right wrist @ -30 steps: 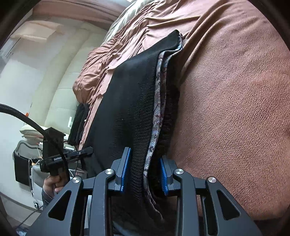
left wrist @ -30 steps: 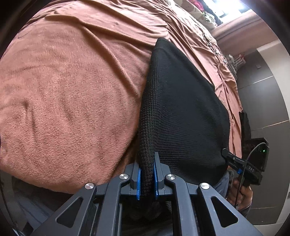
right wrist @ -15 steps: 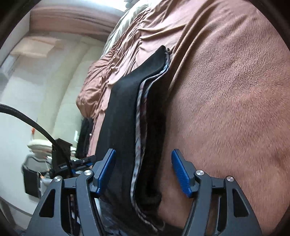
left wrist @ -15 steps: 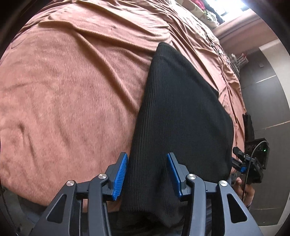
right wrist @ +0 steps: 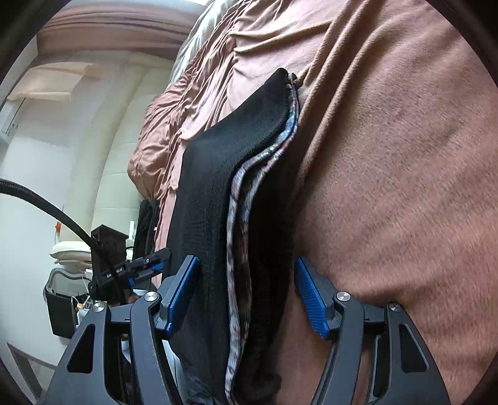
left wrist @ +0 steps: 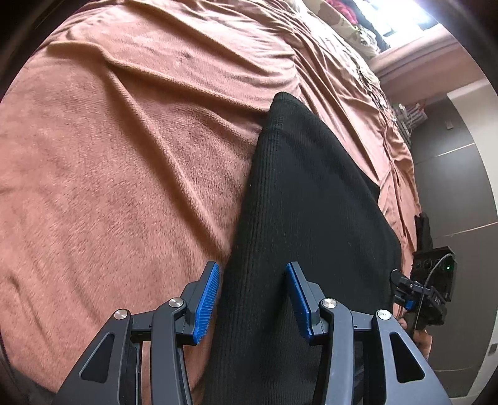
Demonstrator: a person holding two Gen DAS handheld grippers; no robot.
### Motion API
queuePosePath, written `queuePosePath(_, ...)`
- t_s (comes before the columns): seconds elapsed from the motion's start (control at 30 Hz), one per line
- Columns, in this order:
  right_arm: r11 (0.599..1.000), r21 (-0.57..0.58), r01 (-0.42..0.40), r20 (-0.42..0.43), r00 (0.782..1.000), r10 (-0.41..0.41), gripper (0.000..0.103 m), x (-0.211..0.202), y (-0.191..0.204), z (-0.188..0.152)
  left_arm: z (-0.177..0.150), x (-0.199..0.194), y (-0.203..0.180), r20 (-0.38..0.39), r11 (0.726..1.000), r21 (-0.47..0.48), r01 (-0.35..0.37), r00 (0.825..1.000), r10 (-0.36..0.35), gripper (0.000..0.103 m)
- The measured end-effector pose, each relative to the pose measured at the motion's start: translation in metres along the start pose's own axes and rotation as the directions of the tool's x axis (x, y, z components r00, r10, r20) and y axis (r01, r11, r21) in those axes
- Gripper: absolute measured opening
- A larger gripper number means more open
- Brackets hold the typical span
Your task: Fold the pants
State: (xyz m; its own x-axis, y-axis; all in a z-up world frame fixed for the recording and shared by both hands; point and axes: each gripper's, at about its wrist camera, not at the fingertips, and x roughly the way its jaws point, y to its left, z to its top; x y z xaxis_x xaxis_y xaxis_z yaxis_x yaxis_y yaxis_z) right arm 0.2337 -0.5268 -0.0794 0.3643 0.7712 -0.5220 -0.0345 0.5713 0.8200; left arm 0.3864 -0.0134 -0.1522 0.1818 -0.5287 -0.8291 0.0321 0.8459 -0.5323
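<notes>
The black knit pants (left wrist: 311,218) lie folded in a flat stack on the brown-pink bed blanket (left wrist: 124,155). My left gripper (left wrist: 252,299) is open, its blue pads astride the near left edge of the pants without clamping them. In the right wrist view the pants (right wrist: 218,193) show layered edges with a grey patterned lining. My right gripper (right wrist: 246,293) is open, its jaws wide on either side of the near right edge. Each gripper shows in the other's view: the right gripper (left wrist: 414,299) and the left gripper (right wrist: 140,268).
The blanket (right wrist: 389,187) covers the whole bed and is creased toward the far end. Pillows and clothes (left wrist: 358,28) lie at the far end by a bright window. A dark wall (left wrist: 460,193) stands right of the bed. A black bin (right wrist: 62,308) stands on the floor.
Both grippers were shut on the near edge of the pants one second ago. Both opened and let go, and the pants settled flat on the bed. The jaws widened further since half a second ago.
</notes>
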Motion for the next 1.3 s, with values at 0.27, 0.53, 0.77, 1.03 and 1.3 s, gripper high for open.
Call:
queuePosePath(0.27,1.0,-0.022,0.006,-0.028,1.0,-0.007,0.062,0.006,0.004,0.008,0.018,0.014,0.001,-0.018,0.999,0.026,0.034,0.999,-0.034,0.047)
queuePosePath(0.53,0.999,-0.032,-0.014,-0.012,1.0,0.014,0.046,0.0,0.003,0.005,0.035,0.023,-0.004,-0.029,0.996,0.049,0.08,0.996,-0.079,0.047)
queuePosePath(0.77,0.994,-0.096,-0.045,0.031,0.998,0.048,0.039,-0.022,0.015,-0.008,0.048,0.03,-0.005,-0.033,0.99,0.046,0.135,0.991,-0.133,0.047)
queuePosePath(1.03,0.997,-0.075,-0.016,0.018,1.0,0.018,0.041,-0.017,-0.002,-0.011,0.059,0.036,0.001,-0.048,0.979,0.035,0.201,0.979,-0.2,0.046)
queuePosePath(1.3,0.998,-0.065,-0.005,-0.013,1.0,0.004,0.044,-0.009,0.002,-0.006,0.062,0.039,0.0,-0.068,0.977,0.036,0.211,0.976,-0.208,0.046)
